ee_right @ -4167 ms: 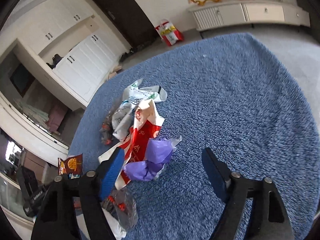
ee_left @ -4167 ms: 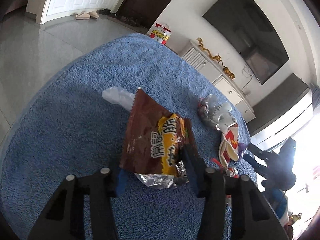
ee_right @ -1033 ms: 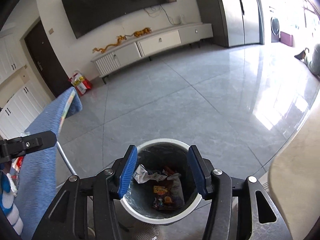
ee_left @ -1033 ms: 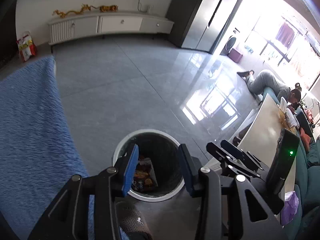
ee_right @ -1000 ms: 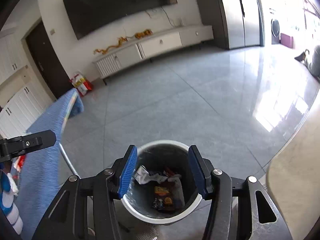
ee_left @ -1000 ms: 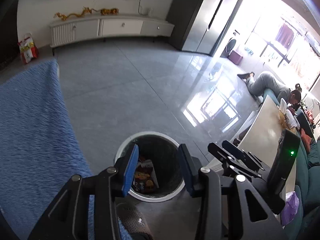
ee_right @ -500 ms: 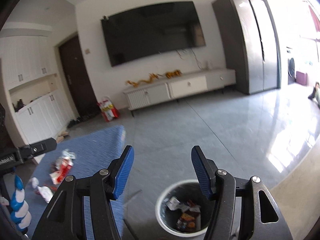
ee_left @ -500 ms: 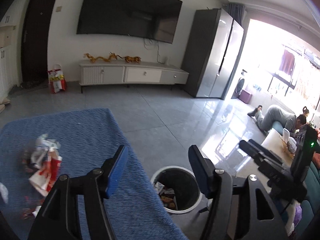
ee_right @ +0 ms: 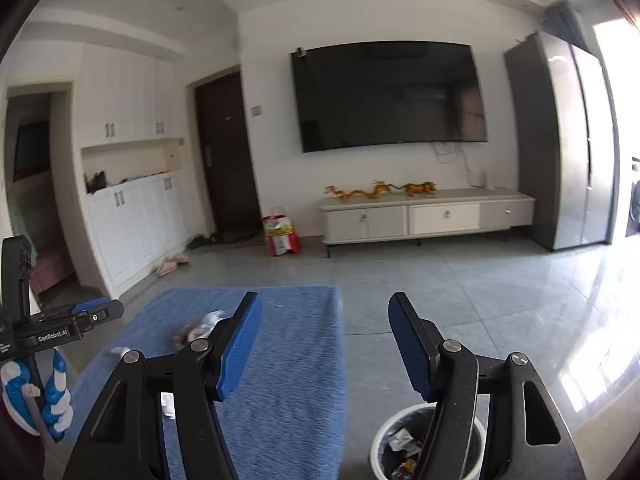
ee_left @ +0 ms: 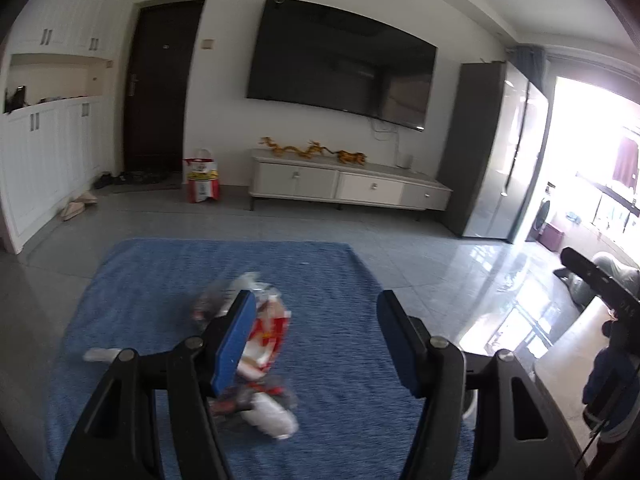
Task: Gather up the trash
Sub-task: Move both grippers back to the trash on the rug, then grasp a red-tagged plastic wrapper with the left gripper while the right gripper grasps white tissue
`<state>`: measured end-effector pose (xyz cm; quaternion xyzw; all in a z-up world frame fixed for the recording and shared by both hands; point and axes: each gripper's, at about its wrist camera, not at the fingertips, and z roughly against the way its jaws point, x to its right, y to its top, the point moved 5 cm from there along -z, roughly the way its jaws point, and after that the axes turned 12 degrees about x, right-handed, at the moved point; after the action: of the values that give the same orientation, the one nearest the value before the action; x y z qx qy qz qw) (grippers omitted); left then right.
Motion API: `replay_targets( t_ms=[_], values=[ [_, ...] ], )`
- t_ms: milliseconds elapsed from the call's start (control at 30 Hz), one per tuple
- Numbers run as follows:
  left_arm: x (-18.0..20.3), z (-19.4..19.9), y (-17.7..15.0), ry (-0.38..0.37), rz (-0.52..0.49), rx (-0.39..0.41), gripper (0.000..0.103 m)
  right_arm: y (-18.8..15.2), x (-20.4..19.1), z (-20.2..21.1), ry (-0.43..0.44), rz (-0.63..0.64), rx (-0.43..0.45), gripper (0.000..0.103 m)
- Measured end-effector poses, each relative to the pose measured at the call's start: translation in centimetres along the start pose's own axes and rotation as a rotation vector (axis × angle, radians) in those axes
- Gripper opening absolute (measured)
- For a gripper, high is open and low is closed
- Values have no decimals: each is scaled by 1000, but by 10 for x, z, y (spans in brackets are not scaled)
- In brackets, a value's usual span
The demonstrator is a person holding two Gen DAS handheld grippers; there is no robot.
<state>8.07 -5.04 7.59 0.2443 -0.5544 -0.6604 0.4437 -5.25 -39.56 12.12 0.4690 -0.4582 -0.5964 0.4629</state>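
A heap of crumpled wrappers (ee_left: 270,326), red, white and clear, lies on the blue cloth (ee_left: 340,280) just past my left gripper (ee_left: 316,340). That gripper is open with nothing between its blue pads. A small white scrap (ee_left: 100,354) lies to the left of the heap. My right gripper (ee_right: 324,344) is empty too, its jaws opening, above the cloth's right edge (ee_right: 296,360). From there the wrappers (ee_right: 200,328) are blurred, behind its left finger. The white-rimmed bin (ee_right: 378,444) stands on the floor at lower right with wrappers inside.
Grey tiled floor (ee_right: 480,300) surrounds the table. Far off are a white TV cabinet (ee_right: 424,216), a wall TV, a dark door and a red bag (ee_right: 280,236). A gloved hand (ee_right: 24,396) carries the left gripper's body at the right wrist view's left edge.
Both views have swung up from the bin to the cloth and the room. Both pairs of jaws stand wider. The brown snack bag once in the left gripper is gone from it.
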Motion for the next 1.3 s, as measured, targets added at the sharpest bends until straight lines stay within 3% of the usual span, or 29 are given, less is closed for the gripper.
replay_targets(
  t_ms=[233,433,733,933,1133,1300],
  values=[
    [-83,12,-23,116,61,-24,61,-14,-50,-24,124,30,-69,65],
    [-126,2,-65,151,134,-109,61,-52,-95,-54,250,40,-209,65],
    [-138,-30,-120,37,247,-252,60,-137,-151,-87,432,13,-472,65],
    [-132,-54,-140,-23,264,-318,60,-175,-184,-100,478,28,-574,64],
    [-136,-74,-158,-51,279,-372,47,-200,-202,-117,492,61,-653,60],
    [-137,-83,-167,-67,291,-391,31,-214,-212,-128,499,76,-689,42]
  ],
)
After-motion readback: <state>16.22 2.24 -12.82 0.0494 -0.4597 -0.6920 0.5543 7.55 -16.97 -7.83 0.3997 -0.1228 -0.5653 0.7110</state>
